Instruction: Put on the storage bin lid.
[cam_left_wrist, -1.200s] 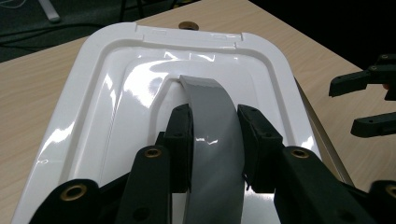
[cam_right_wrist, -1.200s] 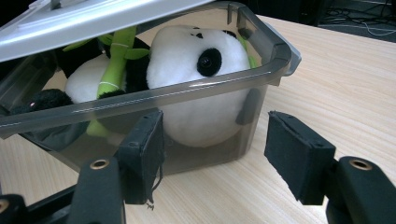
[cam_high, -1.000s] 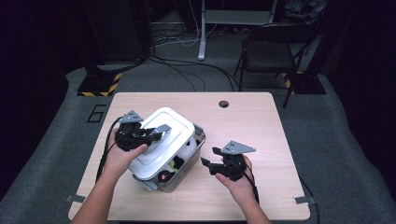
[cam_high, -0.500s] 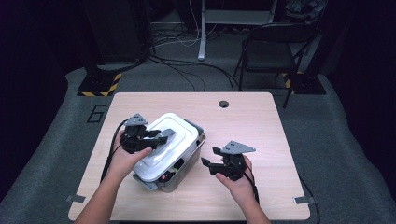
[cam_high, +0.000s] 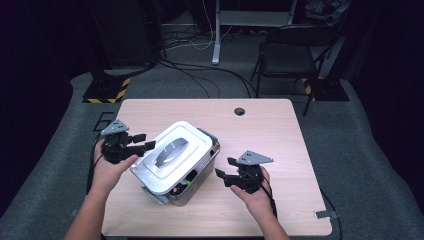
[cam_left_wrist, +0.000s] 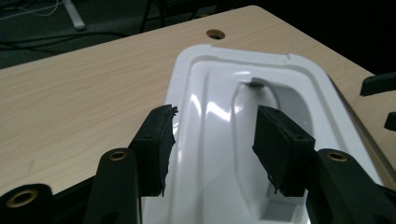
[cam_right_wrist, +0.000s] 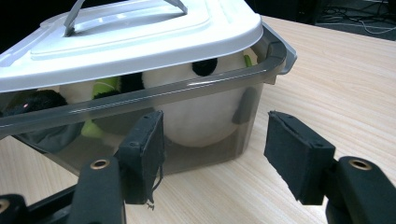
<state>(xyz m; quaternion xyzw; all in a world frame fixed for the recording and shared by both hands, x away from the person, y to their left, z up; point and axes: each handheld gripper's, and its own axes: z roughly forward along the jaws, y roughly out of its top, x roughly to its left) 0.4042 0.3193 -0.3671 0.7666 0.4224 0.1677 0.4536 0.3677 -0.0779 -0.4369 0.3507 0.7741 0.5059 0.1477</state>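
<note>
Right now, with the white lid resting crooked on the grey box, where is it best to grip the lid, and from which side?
Probably by the grey handle lying flat in the recess of the white lid. Come from above, jaws across the handle's width. The lid's rim is thin and overhangs the grey box, so it offers less hold. The left gripper, open, is nearest.

One lidded box (cam_high: 187, 172), two grippers, one chair (cam_high: 287, 55).
</note>
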